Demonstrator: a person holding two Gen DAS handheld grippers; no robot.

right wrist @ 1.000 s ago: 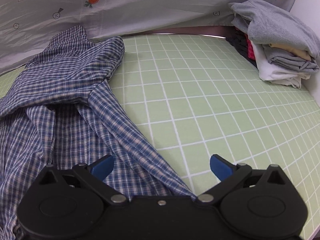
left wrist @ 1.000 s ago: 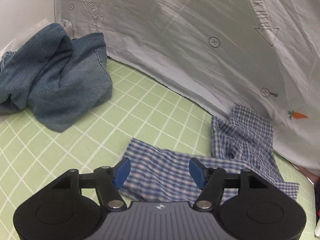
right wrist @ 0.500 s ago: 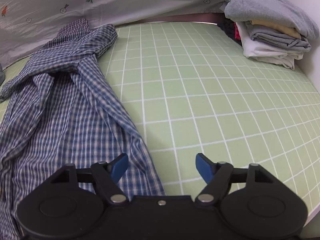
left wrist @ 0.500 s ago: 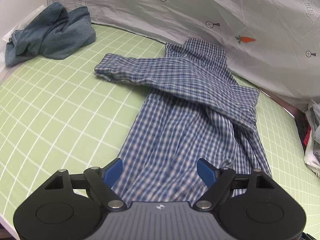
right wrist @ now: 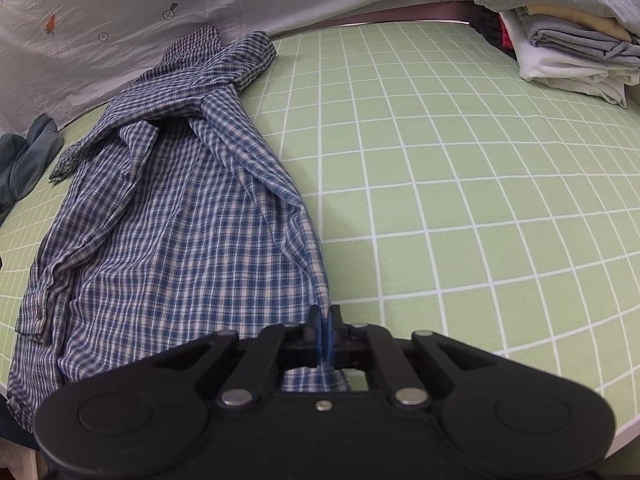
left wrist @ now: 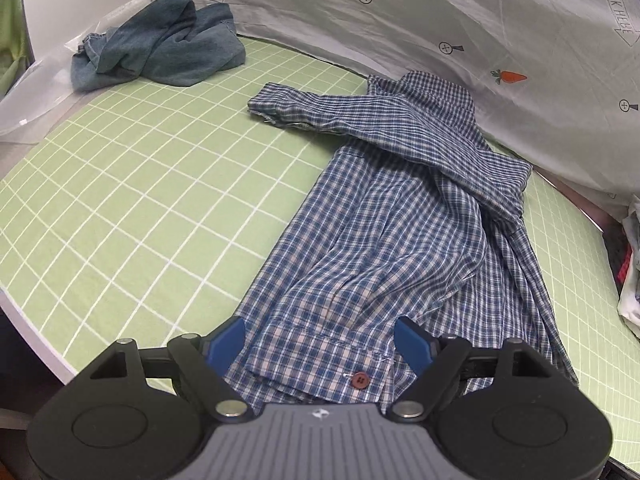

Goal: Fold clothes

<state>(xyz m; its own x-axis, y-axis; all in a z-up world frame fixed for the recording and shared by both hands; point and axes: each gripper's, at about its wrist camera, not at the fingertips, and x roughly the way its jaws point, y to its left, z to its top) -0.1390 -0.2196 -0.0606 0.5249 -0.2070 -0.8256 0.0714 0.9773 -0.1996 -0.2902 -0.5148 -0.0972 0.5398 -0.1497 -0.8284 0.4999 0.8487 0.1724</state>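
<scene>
Right gripper (right wrist: 325, 334): blue pads are pressed together, clamped on the near hem corner of the plaid shirt (right wrist: 172, 216) at its right edge. Left gripper (left wrist: 320, 340): pads are held wide apart over the other hem corner, where a red button (left wrist: 359, 380) is seen; nothing is gripped yet, contact with the cloth cannot be told.

Shirt is laid lengthwise on the green grid mat (right wrist: 460, 184), hem nearest, collar end toward 12 o'clock. One sleeve is already folded across the chest toward 10 o'clock in the left wrist view; the right side is turned in along the body. Judged as roughly mid-fold: sleeves are in, hem-to-collar fold is not yet done, creases in the lower panel are left to be smoothed. The left corner probably needs to be pinched next.

Further out: a crumpled denim garment (left wrist: 160, 40) is left unfolded at 10 o'clock in the left wrist view. A stack of folded clothes (right wrist: 560, 28) is seen at 2 o'clock in the right wrist view, so some items are judged finished.

Surface is a flat table with a white edge. A grey printed sheet (left wrist: 440, 20) with carrots and arrows is hung behind as backdrop.
</scene>
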